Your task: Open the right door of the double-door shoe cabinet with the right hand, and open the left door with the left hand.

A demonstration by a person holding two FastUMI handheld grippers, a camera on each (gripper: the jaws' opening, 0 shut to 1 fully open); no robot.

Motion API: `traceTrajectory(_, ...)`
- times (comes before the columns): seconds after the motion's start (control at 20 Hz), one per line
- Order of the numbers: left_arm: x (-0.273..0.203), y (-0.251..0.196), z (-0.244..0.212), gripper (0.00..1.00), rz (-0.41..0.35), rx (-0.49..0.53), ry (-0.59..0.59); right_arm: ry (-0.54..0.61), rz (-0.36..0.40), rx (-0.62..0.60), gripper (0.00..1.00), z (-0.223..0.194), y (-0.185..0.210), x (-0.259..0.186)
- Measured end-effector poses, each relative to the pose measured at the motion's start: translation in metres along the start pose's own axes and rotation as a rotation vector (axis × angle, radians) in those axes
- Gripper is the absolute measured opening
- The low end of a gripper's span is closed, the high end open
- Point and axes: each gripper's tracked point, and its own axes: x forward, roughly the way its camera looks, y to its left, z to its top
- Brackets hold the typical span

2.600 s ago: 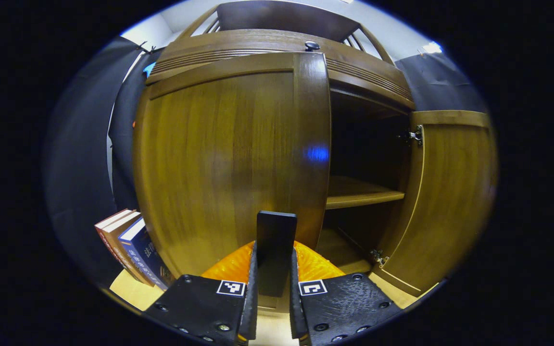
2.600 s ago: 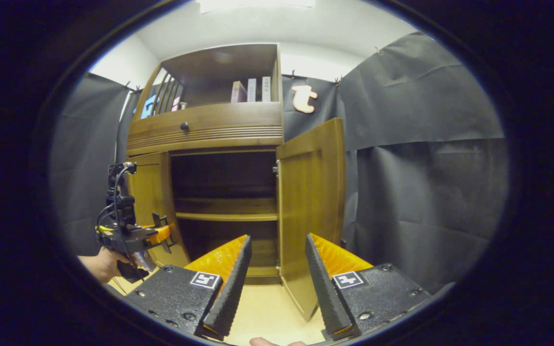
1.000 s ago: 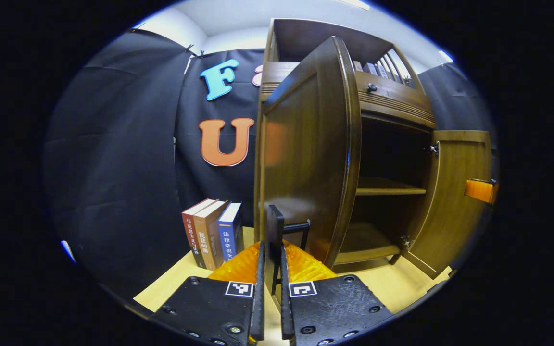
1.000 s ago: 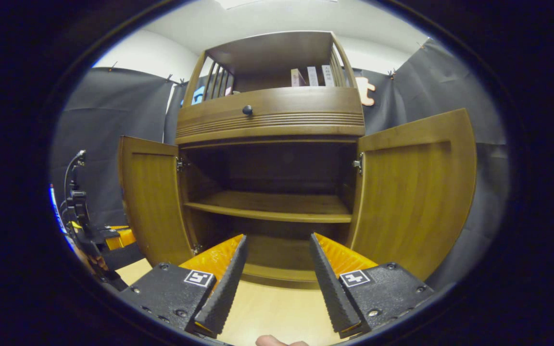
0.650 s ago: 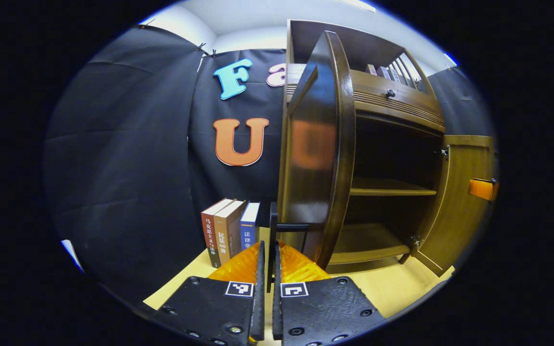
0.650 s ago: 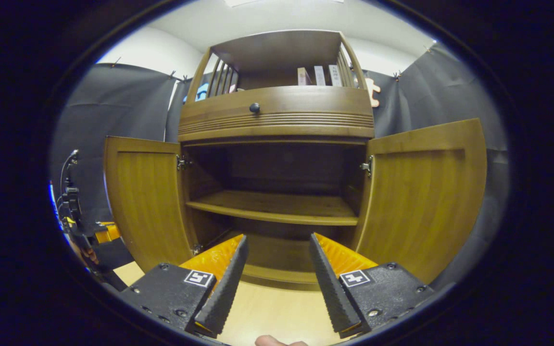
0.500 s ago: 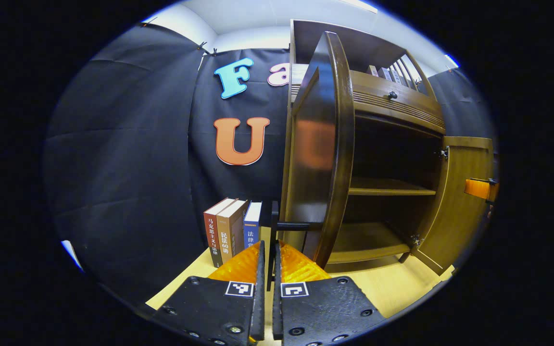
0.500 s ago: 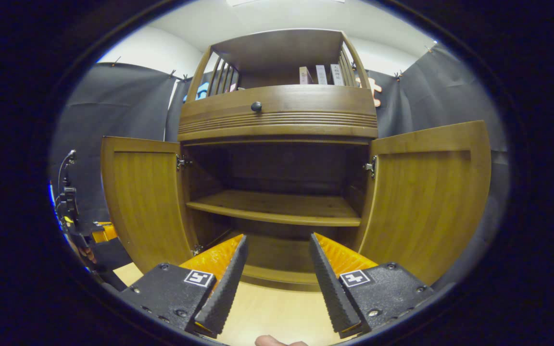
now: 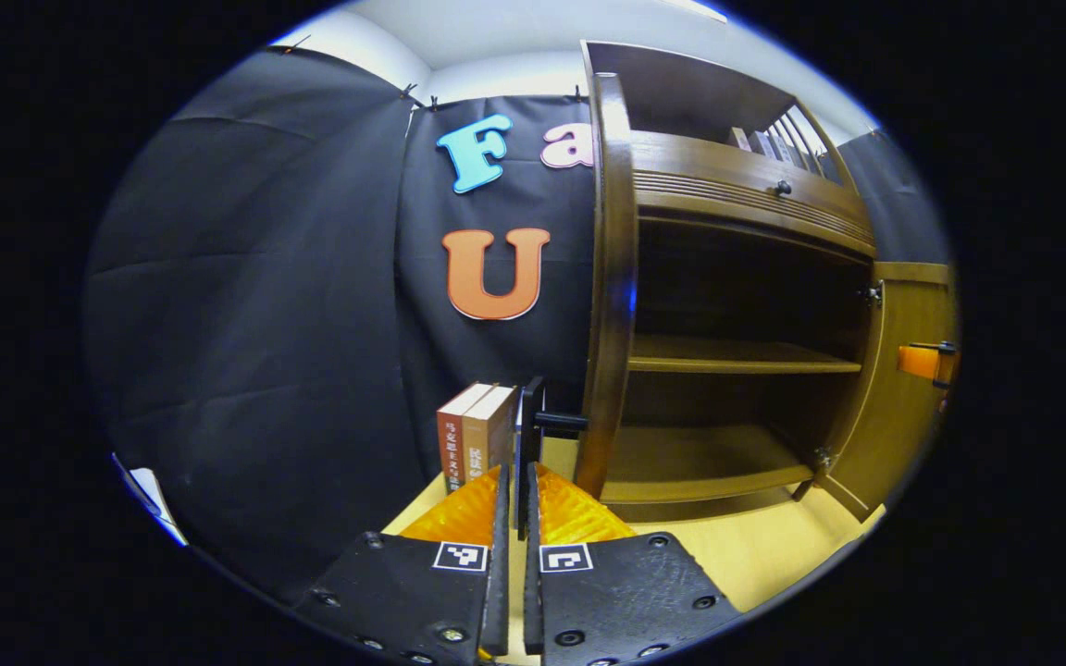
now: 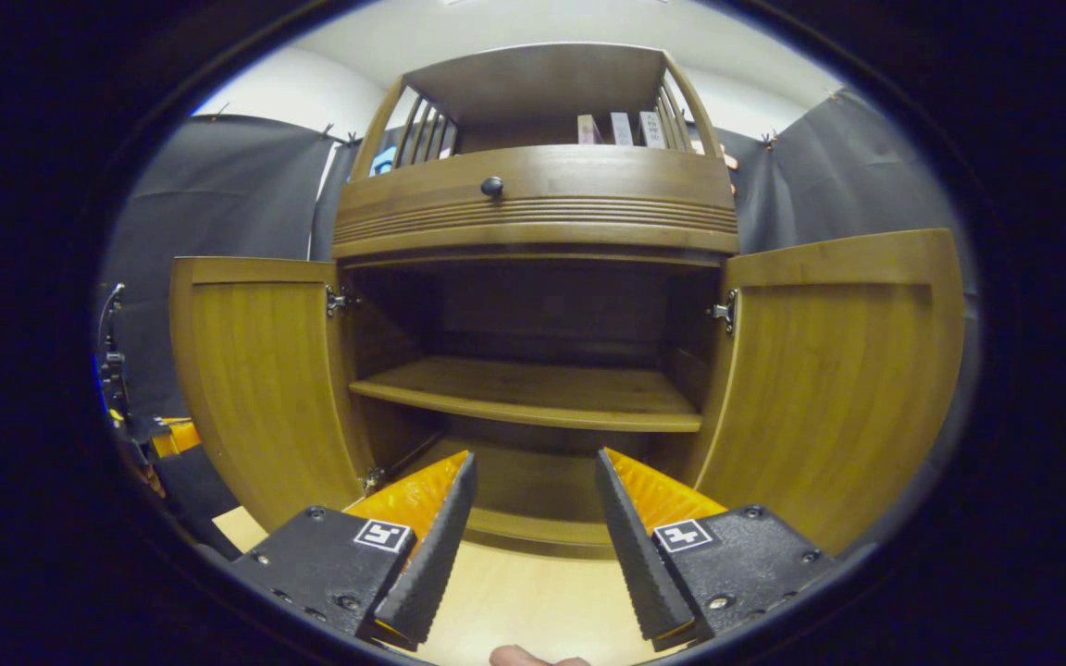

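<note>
Nearly done: left tool point(image 9: 512, 518) clamped on slim black door handle point(image 9: 533, 427), brown wooden left door point(image 9: 609, 277) swung wide. Right tool point(image 10: 533, 518) agape, empty, facing open brown wooden right door point(image 10: 834, 379). Next, probably: unclamping and backing away.

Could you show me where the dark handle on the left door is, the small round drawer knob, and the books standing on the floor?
Dark bar handle point(image 9: 527, 435), left gripper view: its upright bar.
Small round dark drawer knob point(image 10: 491, 186), right gripper view: its face.
Upright brown-spined books point(image 9: 470, 442), left gripper view: their spines.
</note>
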Motion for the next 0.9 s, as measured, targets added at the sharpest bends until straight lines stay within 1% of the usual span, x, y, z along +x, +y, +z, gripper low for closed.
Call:
traceTrajectory(0.15,-0.003,0.008,-0.002,0.07,0.049,-0.016,0.002,0.018,0.000,0.002,0.82,-0.004,-0.001,0.004)
traceTrajectory(0.3,-0.014,0.002,0.007,0.06,0.092,0.032,-0.035,0.023,-0.009,0.008,0.82,-0.003,-0.003,0.007)
traceTrajectory(0.4,-0.023,-0.007,0.019,0.07,0.112,0.041,-0.072,0.008,-0.017,0.014,0.82,0.000,-0.004,0.002)
traceTrajectory(0.45,-0.028,-0.014,0.027,0.07,0.110,0.048,-0.097,-0.005,-0.020,0.017,0.83,0.002,-0.006,0.000)
traceTrajectory(0.5,-0.029,-0.020,0.032,0.06,0.121,0.078,-0.120,-0.018,-0.025,0.021,0.82,0.004,-0.007,-0.001)
traceTrajectory(0.55,-0.030,-0.028,0.032,0.06,0.113,0.103,-0.129,-0.027,-0.029,0.029,0.83,0.006,-0.008,-0.002)
traceTrajectory(0.6,-0.032,-0.045,0.033,0.06,0.080,0.106,-0.131,-0.035,-0.029,0.036,0.82,0.007,-0.009,-0.003)
traceTrajectory(0.65,-0.034,-0.057,0.039,0.07,0.065,0.119,-0.151,-0.041,-0.029,0.038,0.83,0.007,-0.008,-0.005)
traceTrajectory(0.7,-0.036,-0.071,0.047,0.11,0.039,0.136,-0.171,-0.048,-0.032,0.037,0.82,0.008,-0.009,-0.007)
traceTrajectory(0.75,-0.035,-0.080,0.050,0.16,0.023,0.148,-0.184,-0.056,-0.036,0.036,0.82,0.011,-0.011,-0.009)
traceTrajectory(0.8,-0.036,-0.094,0.056,0.23,-0.011,0.145,-0.200,-0.066,-0.038,0.036,0.81,0.014,-0.012,-0.013)
traceTrajectory(0.85,-0.035,-0.111,0.063,0.22,-0.047,0.131,-0.208,-0.078,-0.038,0.038,0.81,0.019,-0.013,-0.015)
traceTrajectory(0.9,-0.035,-0.126,0.068,0.29,-0.080,0.111,-0.210,-0.093,-0.035,0.040,0.82,0.023,-0.013,-0.019)
